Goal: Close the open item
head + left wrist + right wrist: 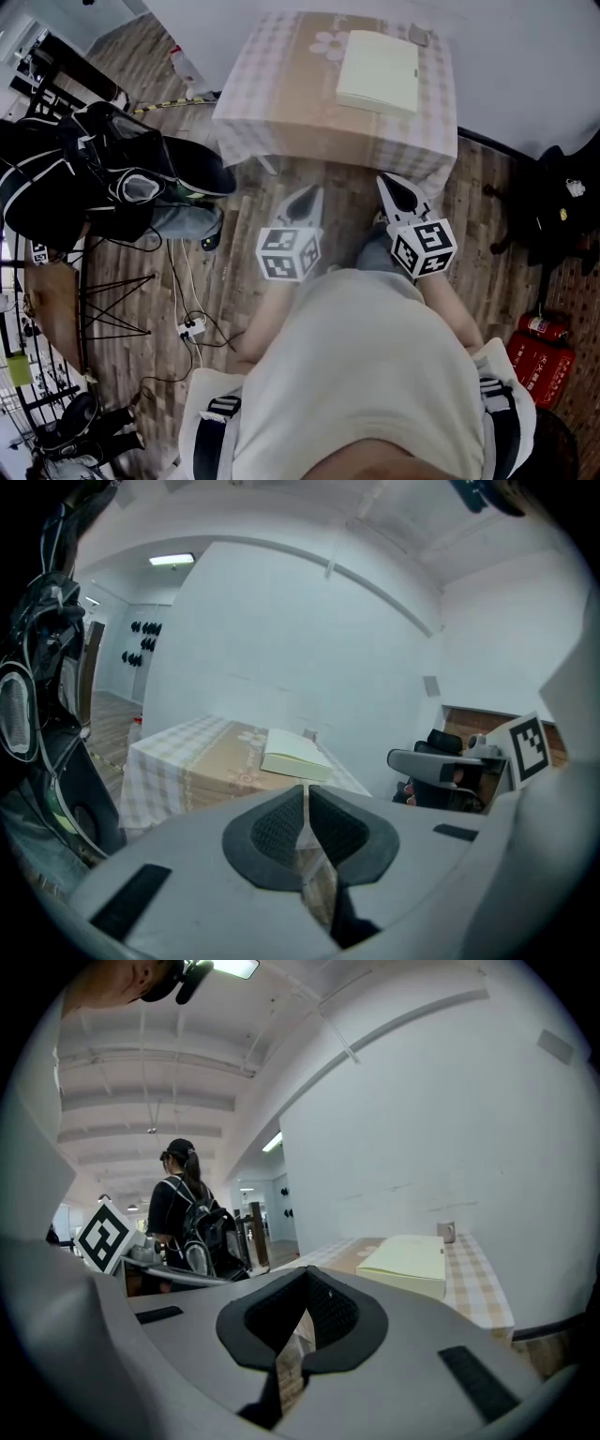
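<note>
A pale yellow flat box-like item point(378, 70) lies on the far right part of a small table with a checked cloth point(272, 103); its top lies flat. The left gripper view shows the item point(293, 755), and so does the right gripper view point(408, 1262). Both grippers hang over the wooden floor short of the table's near edge, close to the person's body. My left gripper point(307, 197) points at the table, its jaws shut with nothing between them point(305, 794). My right gripper point(396, 187) is shut and empty too point(306, 1274).
A small grey cup point(418, 36) stands at the table's far right corner. Black bags point(103, 169) pile up on the left, with cables and a power strip point(192, 326) on the floor. Red extinguishers point(544, 347) stand at the right. A person with a backpack point(187, 1218) stands off to the left.
</note>
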Demonstrator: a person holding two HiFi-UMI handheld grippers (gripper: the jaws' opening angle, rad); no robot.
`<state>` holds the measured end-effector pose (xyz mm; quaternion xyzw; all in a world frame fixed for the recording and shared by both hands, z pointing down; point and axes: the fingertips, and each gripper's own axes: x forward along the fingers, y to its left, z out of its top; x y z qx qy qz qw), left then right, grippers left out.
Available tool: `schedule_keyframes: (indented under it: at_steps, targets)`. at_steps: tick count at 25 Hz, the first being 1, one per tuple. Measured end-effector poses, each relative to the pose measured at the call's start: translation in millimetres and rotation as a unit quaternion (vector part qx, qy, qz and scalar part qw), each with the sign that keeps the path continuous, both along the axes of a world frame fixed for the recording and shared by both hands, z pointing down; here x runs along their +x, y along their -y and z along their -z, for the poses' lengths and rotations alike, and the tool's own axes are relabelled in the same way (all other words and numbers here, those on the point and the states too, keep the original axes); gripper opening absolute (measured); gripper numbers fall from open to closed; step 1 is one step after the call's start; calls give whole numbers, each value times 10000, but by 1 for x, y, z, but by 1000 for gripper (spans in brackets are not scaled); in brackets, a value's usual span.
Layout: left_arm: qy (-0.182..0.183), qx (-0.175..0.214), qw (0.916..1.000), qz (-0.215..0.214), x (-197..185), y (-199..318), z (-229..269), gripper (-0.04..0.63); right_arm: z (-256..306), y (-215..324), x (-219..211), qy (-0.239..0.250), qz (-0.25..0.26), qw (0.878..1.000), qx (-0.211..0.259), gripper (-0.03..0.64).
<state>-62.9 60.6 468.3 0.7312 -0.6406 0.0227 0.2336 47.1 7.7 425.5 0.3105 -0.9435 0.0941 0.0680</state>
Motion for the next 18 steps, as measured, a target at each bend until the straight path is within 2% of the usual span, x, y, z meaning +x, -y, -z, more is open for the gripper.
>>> schedule_keyframes:
  at_steps: [18]
  targets:
    - [-16, 36, 10000, 33, -2, -3, 1, 18, 11, -6, -7, 96, 210, 9997, 87, 0]
